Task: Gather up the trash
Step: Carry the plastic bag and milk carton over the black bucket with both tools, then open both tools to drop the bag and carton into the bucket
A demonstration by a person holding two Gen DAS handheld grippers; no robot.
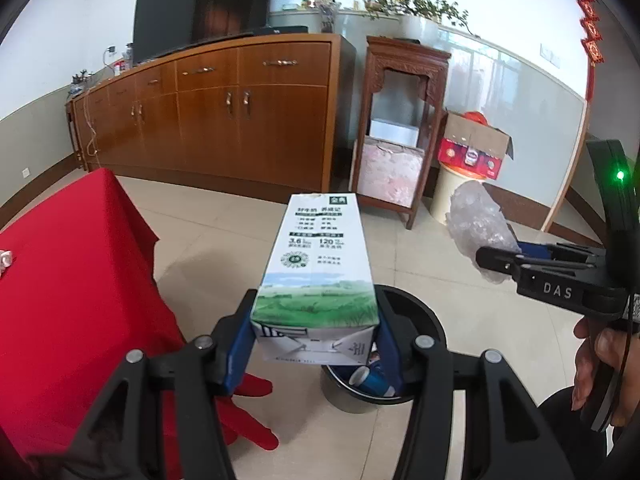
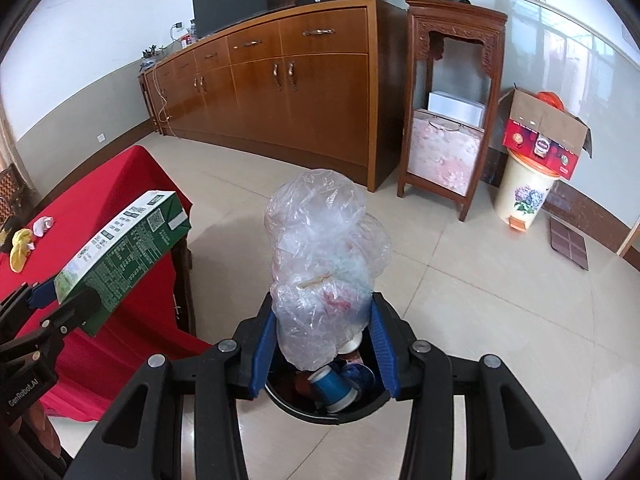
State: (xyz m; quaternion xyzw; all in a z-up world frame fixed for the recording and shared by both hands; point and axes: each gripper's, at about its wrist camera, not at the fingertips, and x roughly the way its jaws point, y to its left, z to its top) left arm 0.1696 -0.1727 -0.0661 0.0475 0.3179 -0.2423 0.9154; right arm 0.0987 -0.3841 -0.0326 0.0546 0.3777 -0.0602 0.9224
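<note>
The left claw (image 1: 316, 340) is holding a milk carton (image 1: 320, 264). Its two blue pads squeeze the bottom end of the carton from both sides, and the rest of the carton sticks out past the tips, tilted up and away. The carton hangs in the air above a black trash bin (image 1: 424, 320) that stands on the tiled floor.

The right claw (image 2: 324, 344) is holding a crumpled clear plastic bag (image 2: 324, 256). The blue pads press on the lower part of the bag, and the puffy top part rises up above the tips. This bag also hangs right over the open mouth of the bin (image 2: 360, 408). Down inside the bin lie a blue paper cup (image 2: 332, 388) and some other small bits of trash.

The two claws are side by side, near each other but not touching.

A table (image 2: 132, 184) with a red cloth stands just beside the bin, on the left. On it lie a yellow peel (image 2: 20, 248) and a small white scrap (image 2: 42, 225).

A hand (image 1: 596, 368) grips the handle of the right claw.
</note>
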